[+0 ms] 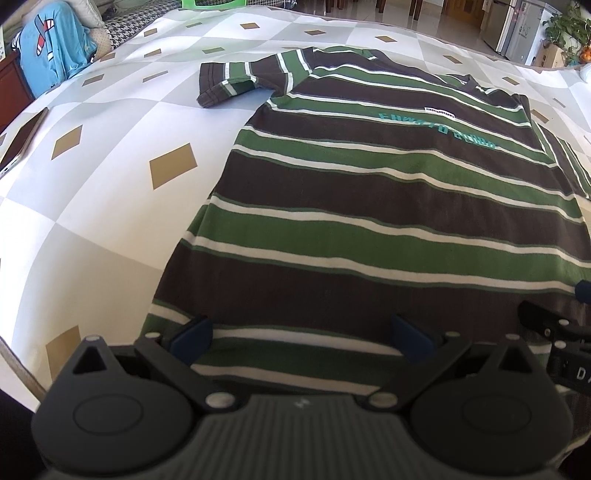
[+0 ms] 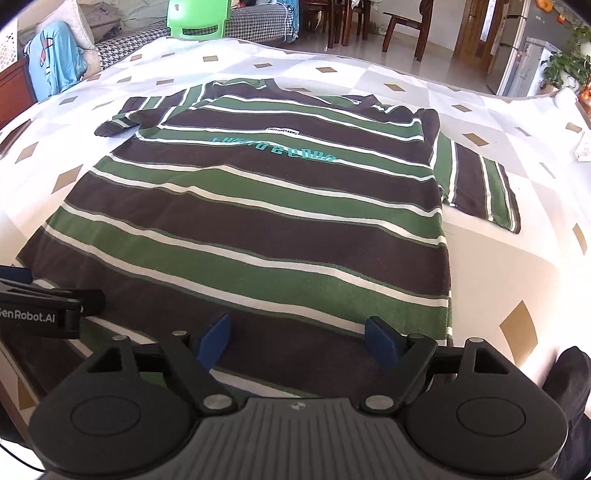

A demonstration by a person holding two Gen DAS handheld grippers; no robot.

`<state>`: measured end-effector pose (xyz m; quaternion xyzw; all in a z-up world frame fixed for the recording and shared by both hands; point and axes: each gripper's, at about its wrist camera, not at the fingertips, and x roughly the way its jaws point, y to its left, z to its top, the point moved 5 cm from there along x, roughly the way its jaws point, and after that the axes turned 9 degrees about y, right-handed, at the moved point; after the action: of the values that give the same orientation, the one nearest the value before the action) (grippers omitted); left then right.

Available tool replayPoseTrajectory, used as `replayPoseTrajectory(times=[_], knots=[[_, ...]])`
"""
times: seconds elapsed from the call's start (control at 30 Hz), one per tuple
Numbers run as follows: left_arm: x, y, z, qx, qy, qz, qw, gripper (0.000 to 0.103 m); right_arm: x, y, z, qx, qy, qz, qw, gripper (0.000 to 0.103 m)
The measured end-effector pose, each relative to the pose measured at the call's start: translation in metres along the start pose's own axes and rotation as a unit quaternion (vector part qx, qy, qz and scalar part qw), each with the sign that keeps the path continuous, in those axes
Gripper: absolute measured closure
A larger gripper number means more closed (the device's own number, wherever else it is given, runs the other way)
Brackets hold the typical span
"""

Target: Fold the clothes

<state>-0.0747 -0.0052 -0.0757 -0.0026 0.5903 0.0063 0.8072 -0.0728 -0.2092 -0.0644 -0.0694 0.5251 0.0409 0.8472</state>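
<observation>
Both my grippers hang over the near hem of a striped shirt (image 2: 258, 229). My left gripper (image 1: 301, 338) has its jaws spread wide, nothing between them but the cloth below. My right gripper (image 2: 299, 341) is also spread apart, gripping nothing; whether its blue fingertips (image 2: 382, 341) touch the fabric I cannot tell. The shirt lies flat in front of both, brown, green and white, stretching away to its collar at the far end, with teal lettering (image 2: 275, 147) I cannot read. It rests on a white cover (image 1: 110, 184) with tan diamonds. A phone (image 1: 22, 140) lies far left, cut off by the edge. Beyond are a blue garment (image 1: 55, 55), a green chair (image 2: 197, 20), wooden chairs (image 2: 406, 26) and a potted plant (image 2: 565, 70).
</observation>
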Motion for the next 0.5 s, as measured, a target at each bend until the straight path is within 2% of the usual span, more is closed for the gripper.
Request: replayPoseTrajectory(times=[0.5], knots=[[-0.0027,0.0007,-0.0055,0.003,0.017,0.004,0.9998,0.000,-0.0016,-0.0071,-0.0013,0.001,0.014,-0.002,1.000,0.022]])
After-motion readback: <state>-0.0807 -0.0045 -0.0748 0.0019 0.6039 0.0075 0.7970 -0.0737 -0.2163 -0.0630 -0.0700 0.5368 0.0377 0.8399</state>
